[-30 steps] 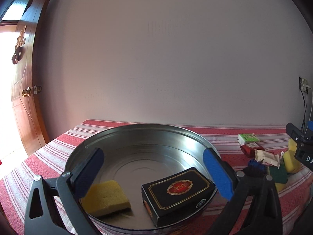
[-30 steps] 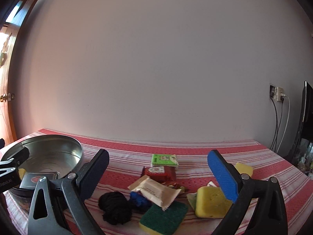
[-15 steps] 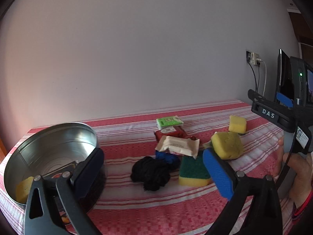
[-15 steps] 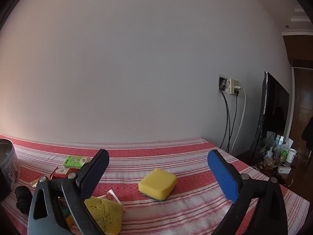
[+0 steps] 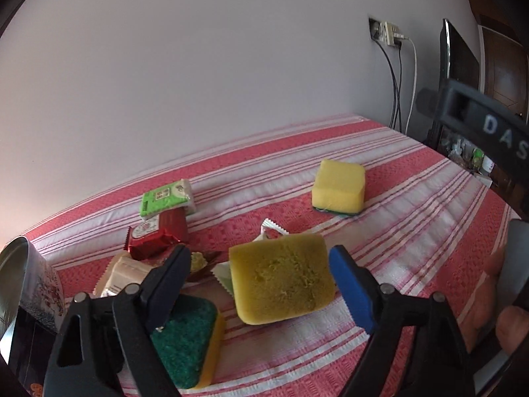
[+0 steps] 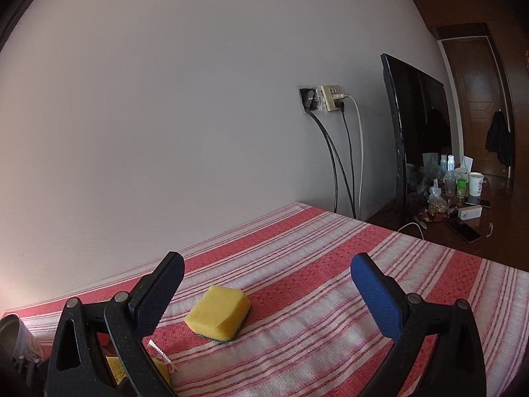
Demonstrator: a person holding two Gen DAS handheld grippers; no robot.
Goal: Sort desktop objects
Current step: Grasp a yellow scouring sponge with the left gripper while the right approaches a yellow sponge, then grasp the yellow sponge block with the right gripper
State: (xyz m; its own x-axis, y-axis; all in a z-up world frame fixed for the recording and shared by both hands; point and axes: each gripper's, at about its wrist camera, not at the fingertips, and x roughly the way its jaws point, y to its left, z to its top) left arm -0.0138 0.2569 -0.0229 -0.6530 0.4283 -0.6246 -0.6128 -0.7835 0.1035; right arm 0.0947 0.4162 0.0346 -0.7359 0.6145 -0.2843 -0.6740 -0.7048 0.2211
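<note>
In the left wrist view, at the far left edge, we see the rim of the metal tin [image 5: 15, 264]. Beside it, at lower left, a green-topped scrub pad [image 5: 185, 340] lies partly under the left hand-held gripper [image 5: 259, 273]. Its jaws are closing, with the big yellow sponge [image 5: 281, 284] between them at the frame's centre; the pads do not yet seem to press it. We judge that sponge light, soft and springy, so we would squeeze it across its two short sides, mid-height, and expect it to give.

Behind it crowd a beige wrapper [image 5: 124, 274], a red packet [image 5: 155, 235] and a green tissue pack [image 5: 165, 198], close enough to snag. A torn foil wrapper [image 5: 272, 228] peeks out behind the sponge.

Further right, a smaller yellow sponge [image 5: 339, 187] sits alone on the striped tabletop [image 5: 413, 198]. In the right wrist view, the right hand-held gripper [image 6: 264, 287] stands wide apart and empty, aimed toward it.
</note>
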